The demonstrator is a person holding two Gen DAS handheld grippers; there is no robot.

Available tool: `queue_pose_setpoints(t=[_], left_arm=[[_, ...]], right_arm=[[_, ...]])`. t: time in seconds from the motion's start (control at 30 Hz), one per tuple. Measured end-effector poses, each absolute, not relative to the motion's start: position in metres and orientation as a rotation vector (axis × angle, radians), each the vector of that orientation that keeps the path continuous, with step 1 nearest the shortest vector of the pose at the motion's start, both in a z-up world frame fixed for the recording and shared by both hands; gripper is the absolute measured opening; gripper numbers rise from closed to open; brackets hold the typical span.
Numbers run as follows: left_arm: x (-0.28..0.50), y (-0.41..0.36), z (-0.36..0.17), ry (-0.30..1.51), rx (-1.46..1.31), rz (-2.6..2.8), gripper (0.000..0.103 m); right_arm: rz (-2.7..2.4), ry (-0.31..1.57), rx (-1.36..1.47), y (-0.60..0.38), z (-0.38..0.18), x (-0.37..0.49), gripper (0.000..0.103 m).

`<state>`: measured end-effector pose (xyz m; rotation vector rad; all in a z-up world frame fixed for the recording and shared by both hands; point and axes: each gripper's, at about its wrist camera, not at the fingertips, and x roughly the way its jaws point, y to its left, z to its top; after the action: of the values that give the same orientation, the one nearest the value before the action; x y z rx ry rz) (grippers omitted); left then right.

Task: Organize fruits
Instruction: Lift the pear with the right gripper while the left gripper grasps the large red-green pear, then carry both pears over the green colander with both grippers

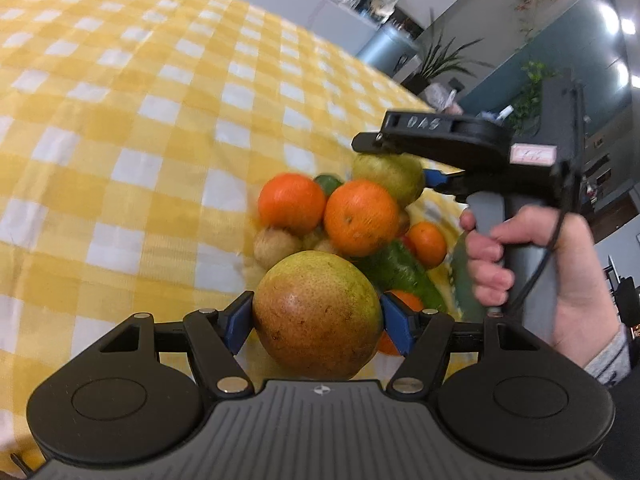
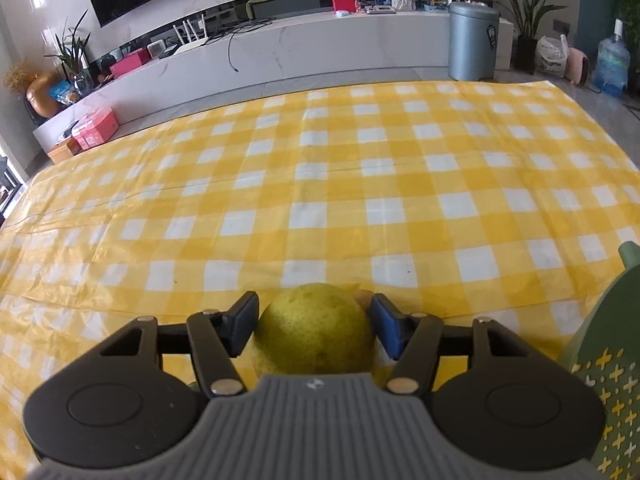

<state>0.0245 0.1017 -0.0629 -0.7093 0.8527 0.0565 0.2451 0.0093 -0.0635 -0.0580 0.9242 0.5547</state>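
Note:
A large red-green pear (image 1: 316,316) sits between the blue pads of my left gripper (image 1: 316,314), which is shut on it at the near side of a fruit pile. Behind it lie two oranges (image 1: 360,216), a smaller orange (image 1: 426,242), a green cucumber-like fruit (image 1: 400,276) and small brown fruits (image 1: 276,245). My right gripper (image 2: 314,316) is shut on a yellow-green pear (image 2: 316,328). In the left wrist view that pear (image 1: 386,176) is at the back of the pile, under the right gripper (image 1: 396,164), whose handle a hand (image 1: 516,264) holds.
A yellow and white checked cloth (image 2: 320,184) covers the whole table. A green dish with yellow crosses (image 2: 600,364) stands at the right edge, close to the right gripper. Beyond the table's far edge are a low white shelf and a grey bin (image 2: 474,40).

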Motion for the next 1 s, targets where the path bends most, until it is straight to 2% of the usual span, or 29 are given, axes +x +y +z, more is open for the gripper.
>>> queue_pose_setpoints(t=[0.03,0.1,0.17,0.57,1.0], left_arm=[[0.024,0.101,-0.062,0.842,-0.703,0.059,0.077],[0.027,0.102,-0.062,0.843,-0.704,0.060,0.077],[0.027,0.102,-0.063,0.832,-0.705,0.060,0.077],[0.016,0.098,-0.060,0.758,-0.673,0.085,0.077],[0.005,0.097,-0.035,0.560,-0.612,0.073,0.077]], right_arm=[[0.556,0.952,-0.054,0.010,-0.066,0.247,0.069],[0.569,1.024,-0.044,0.012,-0.076,0.251,0.069],[0.559,0.983,-0.073,0.016,-0.077,0.247,0.063],[0.551,0.972,-0.061,0.010,-0.076,0.244,0.063],[0.580,0.805,0.018,-0.008,-0.045,0.215,0.063]])
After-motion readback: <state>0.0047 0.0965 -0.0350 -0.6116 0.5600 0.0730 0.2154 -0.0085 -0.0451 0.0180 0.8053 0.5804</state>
